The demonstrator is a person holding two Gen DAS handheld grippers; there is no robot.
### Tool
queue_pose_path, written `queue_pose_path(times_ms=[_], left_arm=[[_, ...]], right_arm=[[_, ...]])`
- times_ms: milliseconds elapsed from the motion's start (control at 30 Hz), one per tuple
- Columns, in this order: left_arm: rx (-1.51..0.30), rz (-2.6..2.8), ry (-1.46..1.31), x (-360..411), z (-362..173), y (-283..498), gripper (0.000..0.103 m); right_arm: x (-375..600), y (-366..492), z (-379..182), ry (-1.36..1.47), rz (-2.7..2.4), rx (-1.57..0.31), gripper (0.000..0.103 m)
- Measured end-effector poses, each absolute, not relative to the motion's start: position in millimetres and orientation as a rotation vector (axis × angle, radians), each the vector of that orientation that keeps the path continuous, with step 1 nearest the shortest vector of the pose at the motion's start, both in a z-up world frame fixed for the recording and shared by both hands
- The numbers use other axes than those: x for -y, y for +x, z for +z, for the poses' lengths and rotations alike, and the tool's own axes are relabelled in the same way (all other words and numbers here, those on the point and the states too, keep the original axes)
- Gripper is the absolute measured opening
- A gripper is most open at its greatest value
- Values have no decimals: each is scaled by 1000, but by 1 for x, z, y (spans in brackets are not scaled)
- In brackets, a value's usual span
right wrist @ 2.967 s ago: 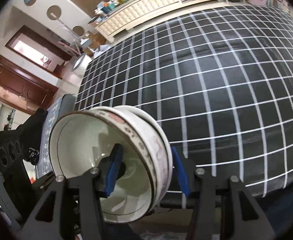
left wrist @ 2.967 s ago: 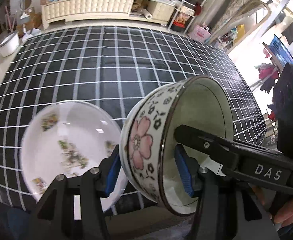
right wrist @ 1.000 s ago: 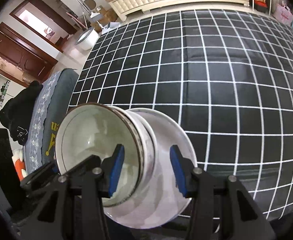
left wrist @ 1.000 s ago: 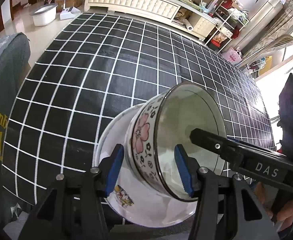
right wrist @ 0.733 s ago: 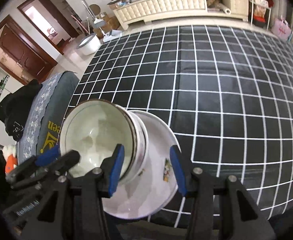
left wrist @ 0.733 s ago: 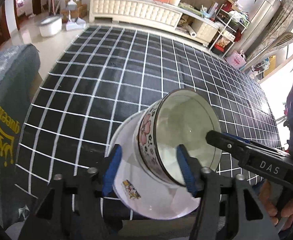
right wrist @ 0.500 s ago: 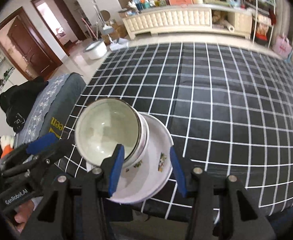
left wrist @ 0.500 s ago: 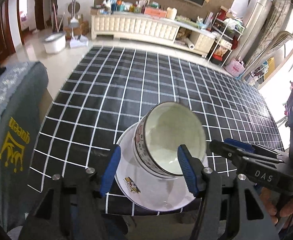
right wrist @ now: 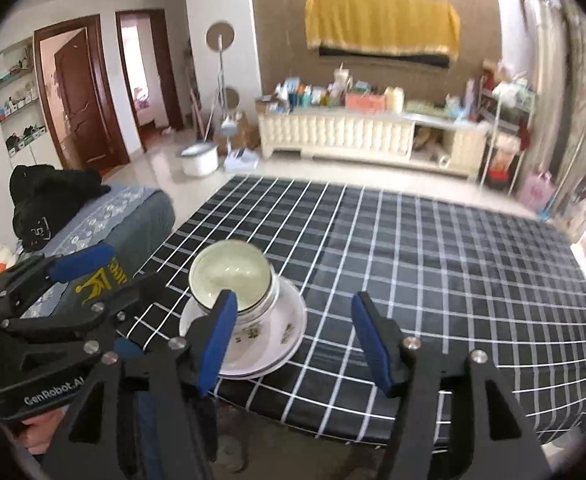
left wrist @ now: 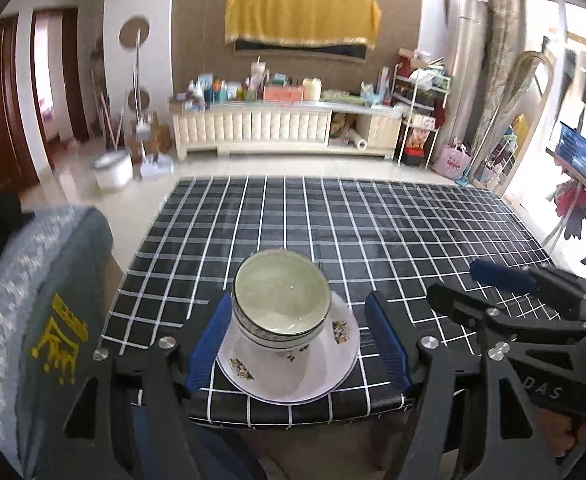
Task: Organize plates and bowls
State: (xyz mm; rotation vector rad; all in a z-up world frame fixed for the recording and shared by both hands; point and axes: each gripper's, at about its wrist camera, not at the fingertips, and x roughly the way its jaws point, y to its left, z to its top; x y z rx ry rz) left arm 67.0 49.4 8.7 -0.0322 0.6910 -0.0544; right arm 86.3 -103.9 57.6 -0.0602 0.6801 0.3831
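Both tongs, left tongs (left wrist: 299, 340) and right tongs (right wrist: 295, 338), angled downward, jaws opening, gripping nothing.

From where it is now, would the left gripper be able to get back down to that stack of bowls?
Probably yes. The left gripper hangs over the stacked bowls on the plate with its jaws opening and nothing between them. The right gripper stands off to one side, so the way down looks free.

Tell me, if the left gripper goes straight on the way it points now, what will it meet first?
Probably the stacked bowls on the plate: they sit between the opening, empty fingers of the left gripper. Depth is uncertain.
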Motion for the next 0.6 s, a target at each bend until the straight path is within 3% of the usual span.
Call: queue_pose_path(times_ms=[267, 600], left_arm=[[-611, -38, -34, -36, 23, 24, 72], [-505, -21, 30, -16, 31, -27, 78]], right_arm=[[131, 42, 67, -49, 339, -603, 84], [148, 2, 70, -53, 302, -535, 89]])
